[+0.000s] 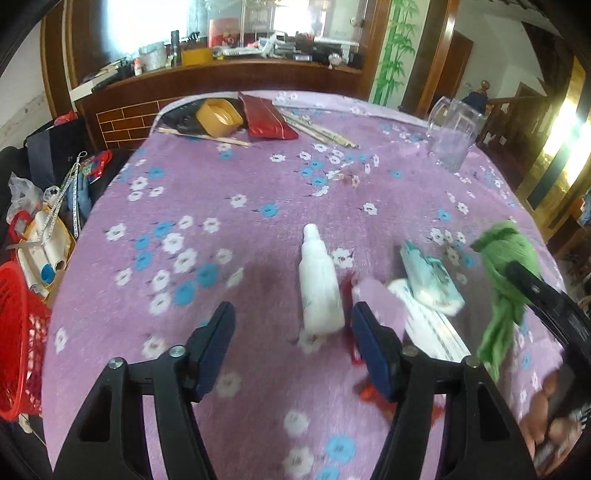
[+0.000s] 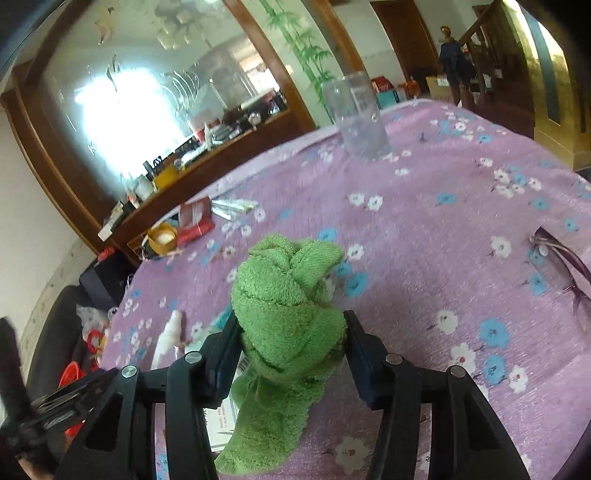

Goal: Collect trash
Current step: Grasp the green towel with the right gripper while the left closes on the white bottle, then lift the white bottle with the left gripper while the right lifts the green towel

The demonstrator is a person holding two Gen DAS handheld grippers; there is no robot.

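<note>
Eyeglasses (image 2: 565, 266) show only rightward, where jaws clamp green cloth (image 2: 288, 306); left jaws gape beside white bottle (image 1: 320, 288).

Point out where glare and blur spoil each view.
Left wrist: window glare blows out the top left; the green cloth and tissue pack are motion-smeared. Right wrist: the mirror flares white; the cloth stays sharp, the white bottle soft.

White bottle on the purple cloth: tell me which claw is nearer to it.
Left. The open left claw has the white bottle lying just ahead, beside its right finger. The right claw, shut on the green towel, is farther to the bottle's right, beyond the tissue pack.
</note>
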